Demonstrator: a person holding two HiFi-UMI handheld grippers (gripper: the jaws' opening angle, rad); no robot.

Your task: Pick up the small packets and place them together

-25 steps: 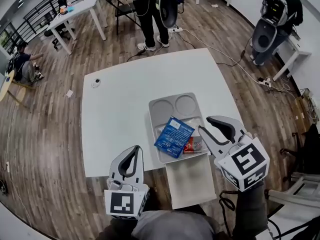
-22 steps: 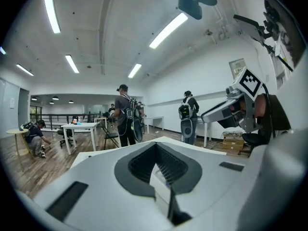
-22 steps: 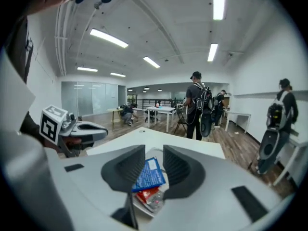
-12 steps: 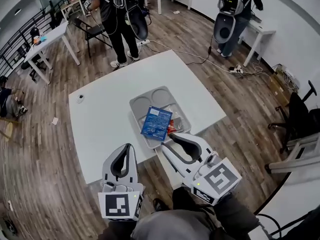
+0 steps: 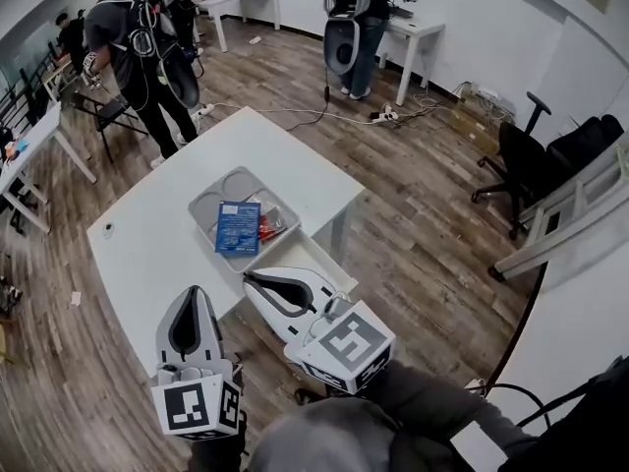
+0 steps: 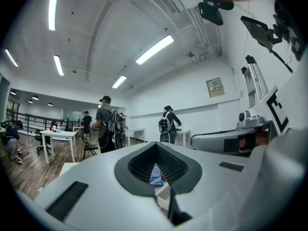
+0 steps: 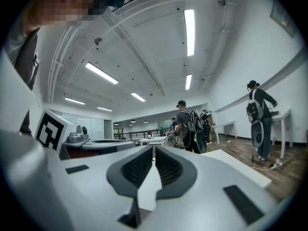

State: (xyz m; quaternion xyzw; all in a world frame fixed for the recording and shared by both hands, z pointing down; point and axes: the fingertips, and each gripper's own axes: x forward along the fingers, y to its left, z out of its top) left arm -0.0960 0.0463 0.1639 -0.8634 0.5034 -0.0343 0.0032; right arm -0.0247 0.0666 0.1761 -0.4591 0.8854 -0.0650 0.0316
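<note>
Head view gives me the white table (image 5: pixel 147 254) with a grey compartment tray (image 5: pixel 239 184) near its right edge. The blue packet (image 5: pixel 238 227) lies flat in the tray's large section, and a red packet (image 5: pixel 267 228) sits right against its right side. Both tools are on my side of the table, clear of the packets. The left gripper (image 5: pixel 194 291) is lower left, and the right gripper (image 5: pixel 249 278) has its tips close to the tray's near corner.

In the left gripper view the jaws meet at the tips with nothing held. The blue packet shows far off through the gap between the pads. In the right gripper view the jaws have just been closing. Only a thin slit remains between the pads, with nothing in it.
</note>
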